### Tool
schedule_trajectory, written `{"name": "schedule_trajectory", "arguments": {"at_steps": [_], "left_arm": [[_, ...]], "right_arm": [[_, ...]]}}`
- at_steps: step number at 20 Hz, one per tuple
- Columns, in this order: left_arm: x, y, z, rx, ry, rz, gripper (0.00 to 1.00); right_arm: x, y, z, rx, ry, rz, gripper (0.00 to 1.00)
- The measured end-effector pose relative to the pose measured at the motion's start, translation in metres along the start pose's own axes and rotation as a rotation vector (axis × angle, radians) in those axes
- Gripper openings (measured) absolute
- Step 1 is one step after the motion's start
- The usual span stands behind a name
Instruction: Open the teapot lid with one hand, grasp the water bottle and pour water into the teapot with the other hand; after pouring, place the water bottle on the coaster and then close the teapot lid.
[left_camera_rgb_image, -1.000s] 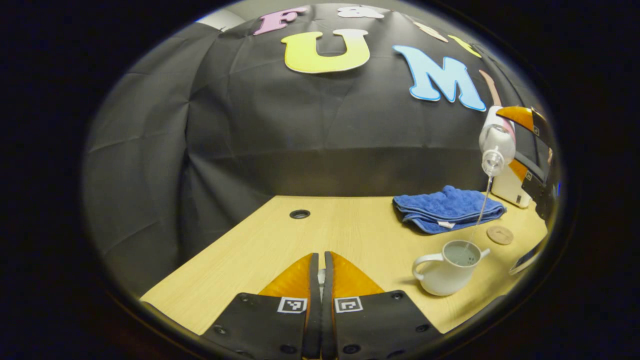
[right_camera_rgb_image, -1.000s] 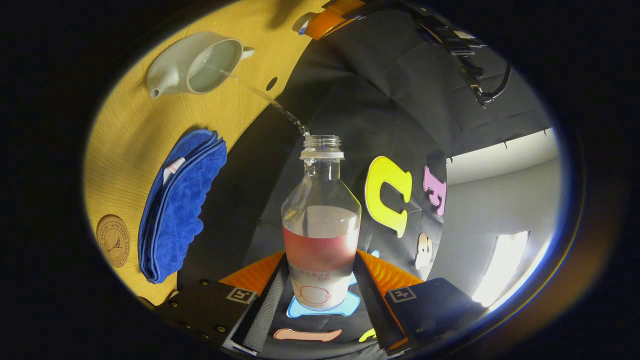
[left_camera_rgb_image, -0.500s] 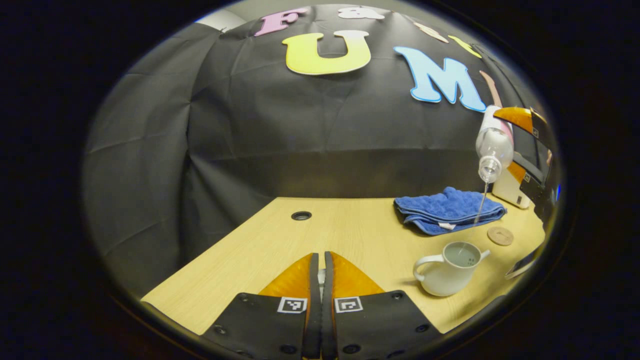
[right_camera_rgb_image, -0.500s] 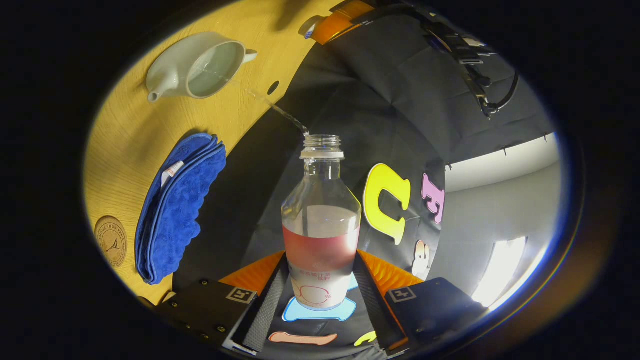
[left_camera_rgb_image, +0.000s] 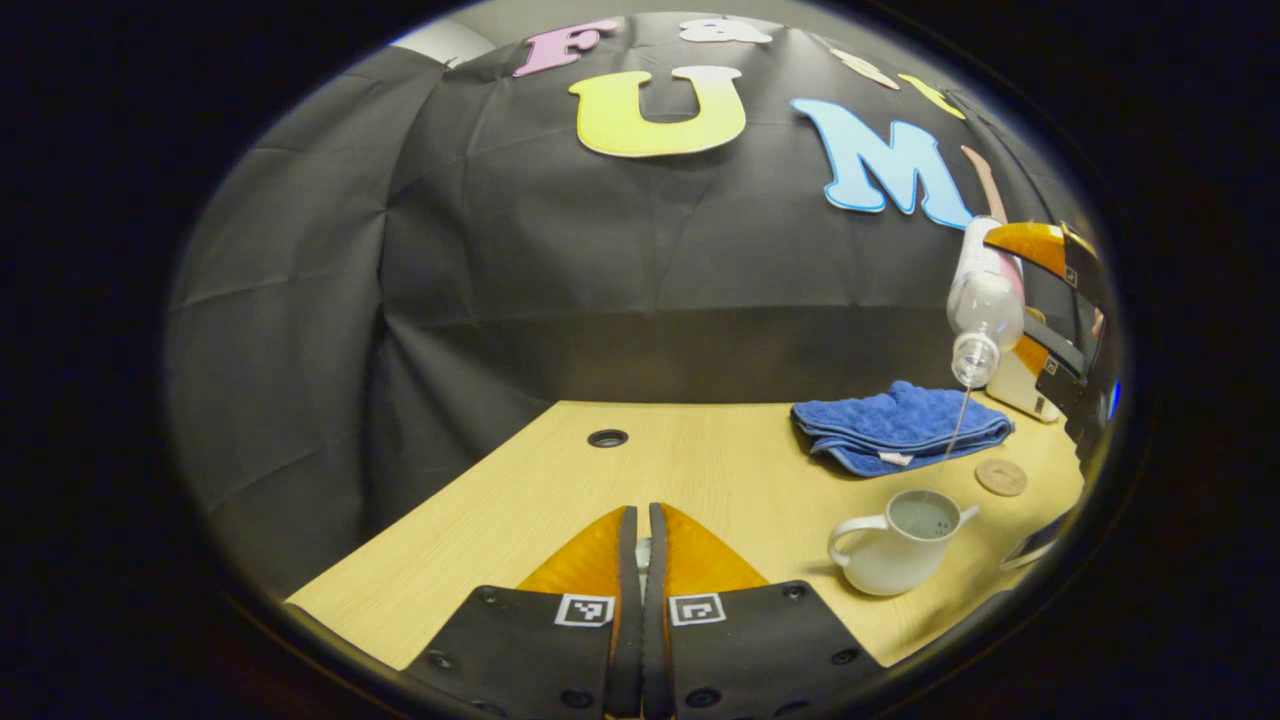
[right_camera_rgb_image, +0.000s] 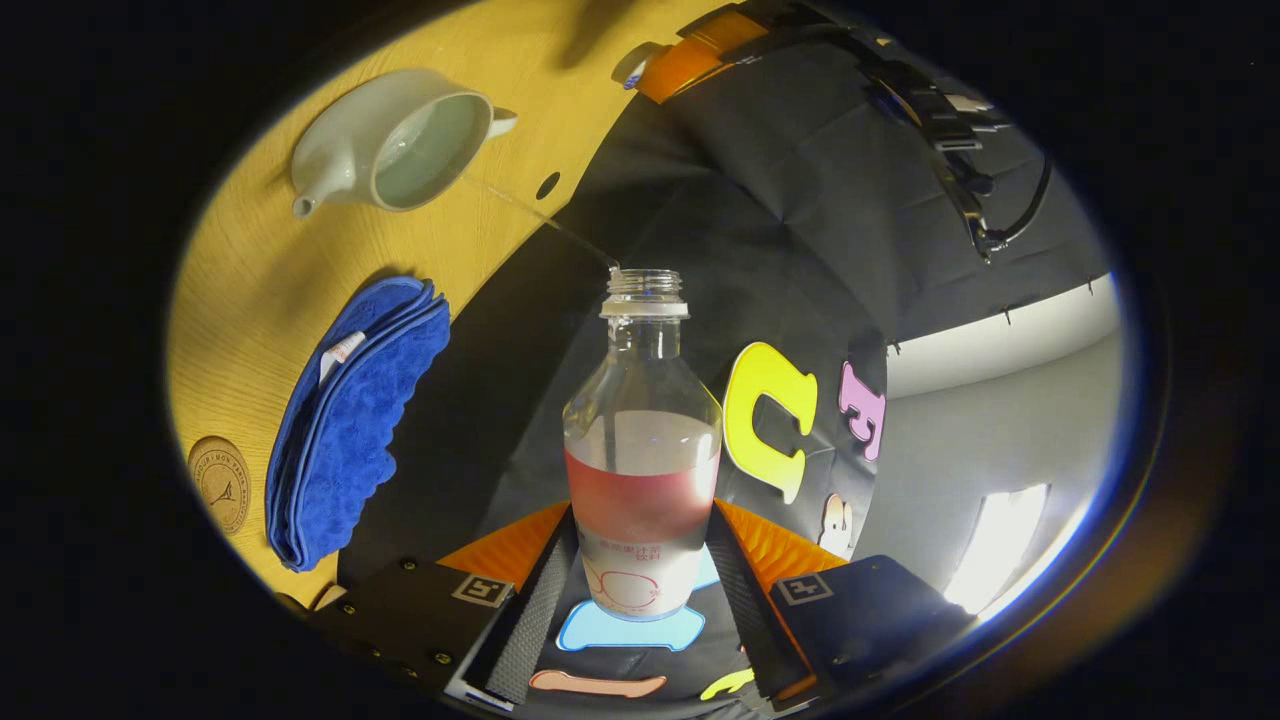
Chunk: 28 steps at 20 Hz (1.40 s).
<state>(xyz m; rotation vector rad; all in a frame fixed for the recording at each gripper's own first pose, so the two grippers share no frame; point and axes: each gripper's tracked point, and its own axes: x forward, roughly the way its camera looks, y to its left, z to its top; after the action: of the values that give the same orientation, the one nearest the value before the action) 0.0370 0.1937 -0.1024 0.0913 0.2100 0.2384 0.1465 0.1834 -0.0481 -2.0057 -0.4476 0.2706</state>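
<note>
Left fingers: the left gripper (left_camera_rgb_image: 641, 560) has its two fingers (left_camera_rgb_image: 625, 600) pressed close together with only a slim slit between them, where a small pale bit shows low down; what it is cannot be told. They point level across the table (left_camera_rgb_image: 560, 490) toward the black cloth wall.
Table hole: a small dark round hole (left_camera_rgb_image: 607, 438) lies ahead of the left fingers, slightly to their left.
Teapot: the white teapot (left_camera_rgb_image: 897, 543) stands with no lid on it, ahead and right of the left fingers, handle turned toward them, water inside.
Blue towel: a folded blue towel (left_camera_rgb_image: 898, 426) lies beyond the teapot, farther from the fingers.
Coaster: a round cork coaster (left_camera_rgb_image: 1001, 476) sits bare, right of the towel and just past the teapot.
Right fingers: the right gripper (right_camera_rgb_image: 640, 590) pinches the water bottle (right_camera_rgb_image: 641, 450), one finger on each side of its labelled lower body.
Right hand pose: seen from the left gripper view, the gripper is raised high and tipped down, bottle mouth lowest, above the teapot.
Water stream: a thin stream (right_camera_rgb_image: 540, 215) runs from the bottle mouth toward the teapot opening (right_camera_rgb_image: 420, 150).
</note>
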Motion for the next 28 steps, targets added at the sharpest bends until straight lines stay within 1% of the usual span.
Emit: {"name": "schedule_trajectory", "arguments": {"at_steps": [2,8,15,23,28], "left_arm": [[-0.002,0.001,0.004,-0.006,-0.011,-0.001,0.07],[-0.007,0.011,0.012,-0.010,-0.038,0.021,0.07],[-0.007,0.014,0.014,-0.019,-0.044,0.024,0.07],[-0.004,0.016,0.009,-0.011,-0.032,0.028,0.06],[-0.002,0.016,0.006,-0.008,-0.023,0.026,0.06]], "right_arm": [[-0.002,-0.001,0.003,0.003,-0.002,0.001,0.80],[-0.002,-0.012,0.014,-0.020,-0.040,-0.029,0.80],[-0.003,-0.020,0.017,-0.015,-0.043,-0.044,0.80],[-0.001,-0.017,0.011,-0.072,-0.056,-0.039,0.80],[0.001,-0.022,0.005,-0.122,-0.060,-0.074,0.80]]}}
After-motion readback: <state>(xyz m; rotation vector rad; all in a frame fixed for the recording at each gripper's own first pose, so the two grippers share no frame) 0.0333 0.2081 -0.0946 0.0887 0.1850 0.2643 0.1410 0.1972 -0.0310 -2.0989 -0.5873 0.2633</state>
